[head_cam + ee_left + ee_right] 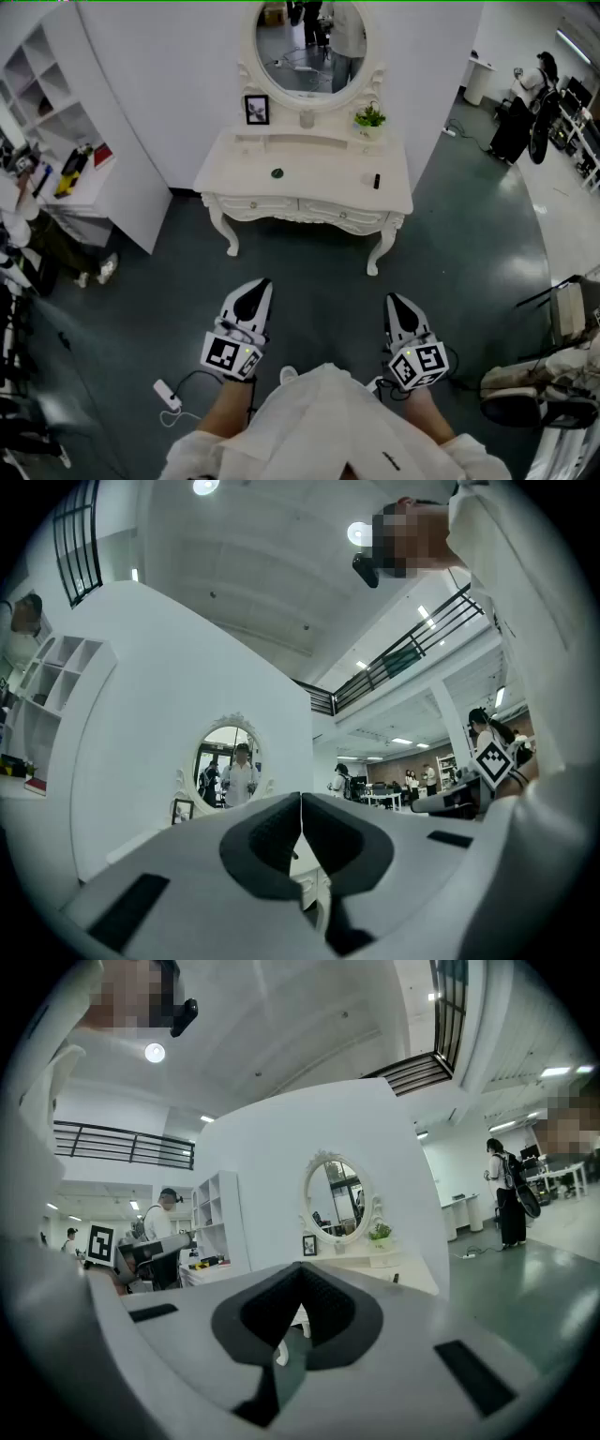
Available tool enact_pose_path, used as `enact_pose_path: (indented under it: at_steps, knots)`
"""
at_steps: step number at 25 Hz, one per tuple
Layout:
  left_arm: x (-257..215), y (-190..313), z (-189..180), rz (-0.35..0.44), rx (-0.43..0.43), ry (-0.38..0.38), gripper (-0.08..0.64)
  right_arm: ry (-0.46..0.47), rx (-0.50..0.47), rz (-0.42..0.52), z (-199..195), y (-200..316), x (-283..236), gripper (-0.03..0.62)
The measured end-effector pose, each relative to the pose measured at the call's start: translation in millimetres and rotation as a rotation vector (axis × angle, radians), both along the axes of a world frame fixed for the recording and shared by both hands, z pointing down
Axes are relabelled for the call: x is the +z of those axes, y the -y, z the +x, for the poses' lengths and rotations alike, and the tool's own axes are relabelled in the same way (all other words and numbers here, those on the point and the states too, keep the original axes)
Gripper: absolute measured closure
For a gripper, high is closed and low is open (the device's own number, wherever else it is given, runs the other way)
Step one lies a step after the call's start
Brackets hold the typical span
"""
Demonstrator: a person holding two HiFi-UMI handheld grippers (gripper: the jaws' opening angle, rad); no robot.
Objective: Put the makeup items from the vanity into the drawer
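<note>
Cream vanity point(309, 161) against a white partition wall point(169, 84), well ahead of both grippers, with only dark glossy floor point(309, 281) between and nothing in the way. Carved curved legs, scalloped apron, two drawers point(342, 216) in the front, both closed. On the smooth top: a round dark green makeup item point(277, 172) left of centre and a small dark upright tube point(377, 181) toward the right edge, well apart from each other. Along the raised back ledge: black-framed picture point(256, 109), small pale cup point(307, 118), green potted plant point(370, 119) in a white pot. Oval mirror point(311, 42) above, in an ornate white frame. Left gripper point(262, 283): jaws pressed together to a thin seam, dark pads touching, nothing between. Right gripper point(393, 300): jaws likewise closed at the tips, empty. Both of white plastic with black pads, a marker cube at the rear of each. White open shelf unit point(52, 94) left of the partition, yellow and red objects on it. White cable and plug block point(169, 395) on the floor beside the left arm. Person with a dark backpack point(530, 86) far off at the right.
</note>
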State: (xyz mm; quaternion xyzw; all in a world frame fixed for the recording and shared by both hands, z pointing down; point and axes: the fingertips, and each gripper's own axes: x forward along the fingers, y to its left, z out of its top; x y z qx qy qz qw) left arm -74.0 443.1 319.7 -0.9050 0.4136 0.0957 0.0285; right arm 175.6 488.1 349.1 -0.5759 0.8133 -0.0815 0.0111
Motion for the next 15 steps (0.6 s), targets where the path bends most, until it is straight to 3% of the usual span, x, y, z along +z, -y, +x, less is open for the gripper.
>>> enact_pose_path:
  at_steps: [11,15]
  knots:
    - [-2.4,-1.2,-9.4,0.017,-0.004,0.021,0.531,-0.007,-0.026,0.012,-15.8,-4.3,-4.7,0.574]
    - [3.3,2.9,-16.4,-0.019,0.008,0.002,0.529,-0.028,-0.028,0.012,-26.3,-1.7,-4.3,0.574]
